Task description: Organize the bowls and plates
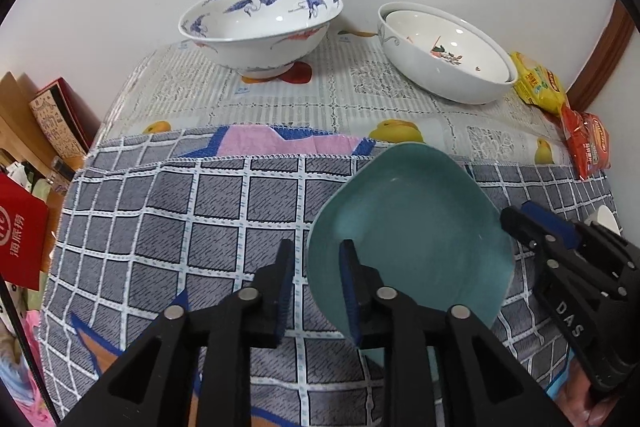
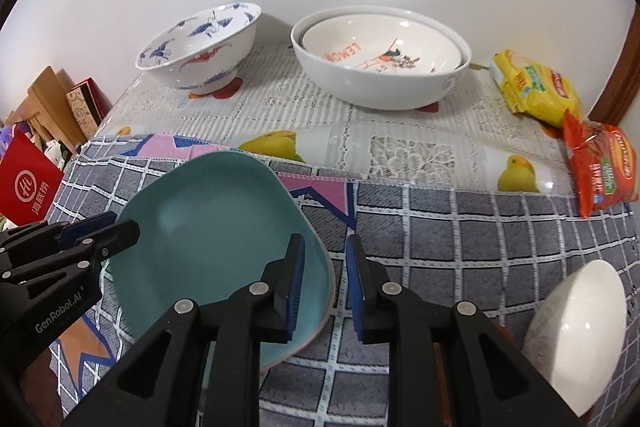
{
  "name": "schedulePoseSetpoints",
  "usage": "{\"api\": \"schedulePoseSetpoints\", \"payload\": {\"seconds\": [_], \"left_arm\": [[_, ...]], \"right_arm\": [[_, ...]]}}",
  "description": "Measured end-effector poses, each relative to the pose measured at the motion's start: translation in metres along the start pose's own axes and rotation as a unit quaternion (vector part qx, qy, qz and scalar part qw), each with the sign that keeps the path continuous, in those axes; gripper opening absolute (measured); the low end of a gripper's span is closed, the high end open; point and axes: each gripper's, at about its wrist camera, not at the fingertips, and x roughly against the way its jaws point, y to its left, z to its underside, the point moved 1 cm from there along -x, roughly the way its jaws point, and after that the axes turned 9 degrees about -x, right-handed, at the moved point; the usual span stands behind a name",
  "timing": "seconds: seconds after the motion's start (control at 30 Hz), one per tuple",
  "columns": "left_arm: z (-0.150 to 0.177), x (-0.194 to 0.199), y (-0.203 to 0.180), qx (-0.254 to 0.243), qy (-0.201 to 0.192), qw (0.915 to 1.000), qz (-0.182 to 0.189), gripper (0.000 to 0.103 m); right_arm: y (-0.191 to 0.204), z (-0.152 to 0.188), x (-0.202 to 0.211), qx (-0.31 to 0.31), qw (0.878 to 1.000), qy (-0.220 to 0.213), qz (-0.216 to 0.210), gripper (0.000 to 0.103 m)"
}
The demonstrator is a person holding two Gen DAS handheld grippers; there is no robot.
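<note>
Left wrist view: the left gripper (image 1: 316, 291) and right gripper (image 2: 325, 287) both straddle the teal plate's (image 1: 412, 227) opposite rims, jaws parted and unclamped; lifting now could let it slip onto the checked towel (image 1: 168, 211) beneath.

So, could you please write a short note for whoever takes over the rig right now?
Left gripper: jaws open, straddling the teal plate's left rim, not pressing.
Right gripper: jaws open, straddling its right rim.
The plate sits on the checked cloth.
Done: one bowl nested in the white bowl at the back.
Left: crane bowl, teal plate, and the white bowl lying on its side.
</note>
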Motion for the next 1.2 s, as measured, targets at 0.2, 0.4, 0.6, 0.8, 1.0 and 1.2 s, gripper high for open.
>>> {"api": "schedulePoseSetpoints", "payload": {"seconds": [0.2, 0.4, 0.6, 0.8, 1.0, 1.2], "left_arm": [[0.002, 0.031, -0.012, -0.013, -0.023, 0.9996, -0.004, 0.033], [0.005, 0.062, -0.041, -0.034, -0.049, 0.9982, 0.006, 0.04], [0.009, 0.087, -0.079, -0.052, -0.07, 0.9958, 0.027, 0.042], [0.018, 0.094, -0.121, -0.081, -0.081, 0.9926, 0.042, 0.043], [0.027, 0.081, -0.15, -0.094, -0.066, 0.992, 0.054, 0.043], [0.029, 0.055, -0.164, -0.082, -0.033, 0.9912, 0.098, 0.043]], "right_arm": [[-0.015, 0.007, 0.046, -0.008, 0.999, -0.039, 0.002, 0.052], [-0.05, 0.025, 0.098, -0.029, 0.995, -0.089, 0.024, 0.072], [-0.107, 0.053, 0.147, -0.068, 0.989, -0.123, 0.046, 0.073], [-0.174, 0.088, 0.176, -0.135, 0.979, -0.131, 0.074, 0.076], [-0.233, 0.122, 0.18, -0.186, 0.975, -0.096, 0.074, 0.076], [-0.26, 0.144, 0.157, -0.2, 0.975, -0.051, 0.08, 0.076]]}}
